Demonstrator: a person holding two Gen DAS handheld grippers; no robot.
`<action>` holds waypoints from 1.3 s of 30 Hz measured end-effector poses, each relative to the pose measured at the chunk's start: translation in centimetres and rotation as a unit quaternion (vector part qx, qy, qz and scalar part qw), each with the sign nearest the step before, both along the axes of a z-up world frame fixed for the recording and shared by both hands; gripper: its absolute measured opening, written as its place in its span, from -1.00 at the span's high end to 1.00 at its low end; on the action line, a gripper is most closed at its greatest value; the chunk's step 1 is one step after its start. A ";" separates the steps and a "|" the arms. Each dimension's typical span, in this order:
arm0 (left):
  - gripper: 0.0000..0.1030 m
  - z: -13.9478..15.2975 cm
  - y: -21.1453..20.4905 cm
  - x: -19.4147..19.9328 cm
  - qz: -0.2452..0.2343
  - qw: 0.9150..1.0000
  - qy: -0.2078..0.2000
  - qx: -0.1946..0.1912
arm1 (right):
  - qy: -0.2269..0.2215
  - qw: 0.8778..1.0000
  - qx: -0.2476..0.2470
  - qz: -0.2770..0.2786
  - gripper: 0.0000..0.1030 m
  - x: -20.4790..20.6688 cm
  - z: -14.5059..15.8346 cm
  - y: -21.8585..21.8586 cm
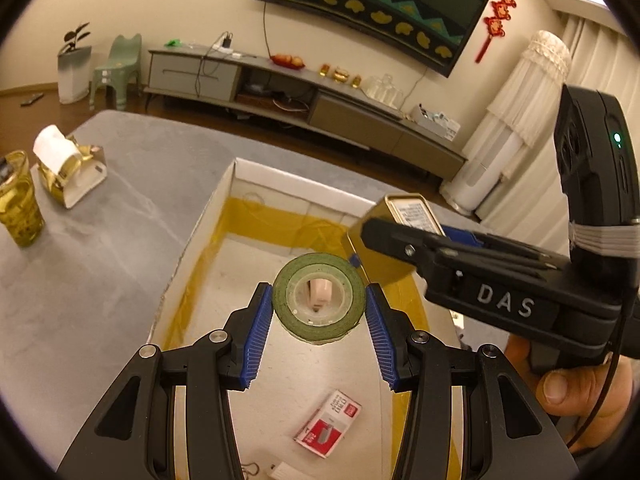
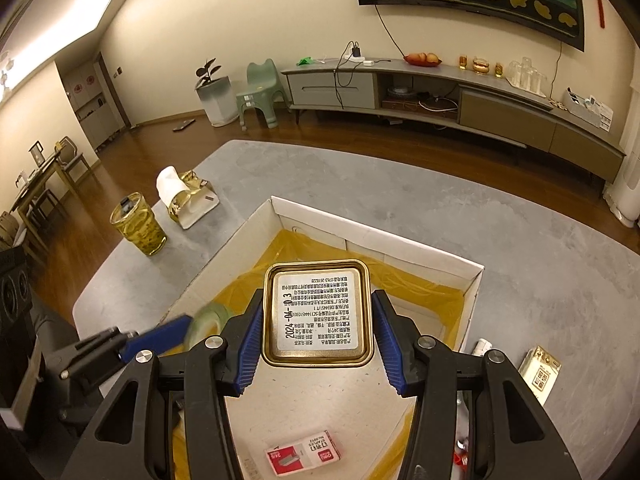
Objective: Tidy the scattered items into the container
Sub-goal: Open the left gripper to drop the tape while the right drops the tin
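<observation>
The white cardboard box lined with yellow plastic sits open on a grey table, and we hold both grippers above its inside. In the left wrist view, our left gripper has its blue ribbed pads pressed against both sides of a green roll of tape with a clear core, which hangs over the box floor. In the right wrist view, our right gripper clamps a gold square tin with a white printed label between its blue pads, also over the box. The left view shows the same tin just beyond and to the right of the tape roll, with the right gripper's black body reaching in from the right. On the box floor, close under both grippers, lies a small red and white staple box, seen also in the left view. Outside the box on its right, the right view shows a small cream and gold packet on the table. Well to the left of the box stand a glass cup of yellow-green liquid and a white and gold holder with a white paper roll. Behind the table runs a long grey media cabinet along the wall.
</observation>
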State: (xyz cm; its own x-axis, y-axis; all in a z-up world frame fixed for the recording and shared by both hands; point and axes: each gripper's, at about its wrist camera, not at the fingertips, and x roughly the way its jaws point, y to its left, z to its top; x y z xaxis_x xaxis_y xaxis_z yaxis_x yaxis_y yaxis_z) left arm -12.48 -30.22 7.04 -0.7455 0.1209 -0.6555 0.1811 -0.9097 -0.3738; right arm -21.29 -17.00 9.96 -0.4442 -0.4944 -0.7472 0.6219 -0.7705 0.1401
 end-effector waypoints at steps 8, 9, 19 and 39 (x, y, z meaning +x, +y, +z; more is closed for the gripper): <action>0.05 -1.4 -0.2 -0.7 -0.005 0.999 -0.025 0.022 | -0.005 1.000 0.010 0.000 -0.02 -0.7 0.1 -0.6; 0.05 -1.5 -0.2 -0.8 -0.006 0.999 -0.028 0.024 | -0.008 1.000 0.013 0.001 -0.02 -0.9 0.0 -0.8; -0.10 -1.8 -0.4 -0.5 -0.022 0.998 -0.032 0.050 | -0.083 0.996 0.033 0.000 -0.03 -2.8 -2.5 -0.8; -0.16 -0.6 2.0 1.9 -0.017 0.995 0.029 0.089 | -0.083 0.992 -0.095 0.031 -0.19 2.9 1.6 7.4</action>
State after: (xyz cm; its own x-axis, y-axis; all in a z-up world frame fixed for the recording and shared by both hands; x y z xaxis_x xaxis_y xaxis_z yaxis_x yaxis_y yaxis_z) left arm -10.55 -28.18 6.40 -0.7745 0.2579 -0.5776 0.1248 -0.8329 -0.5392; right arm -18.34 -9.59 11.57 -0.2881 -0.6553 -0.6983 0.6236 -0.6818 0.3825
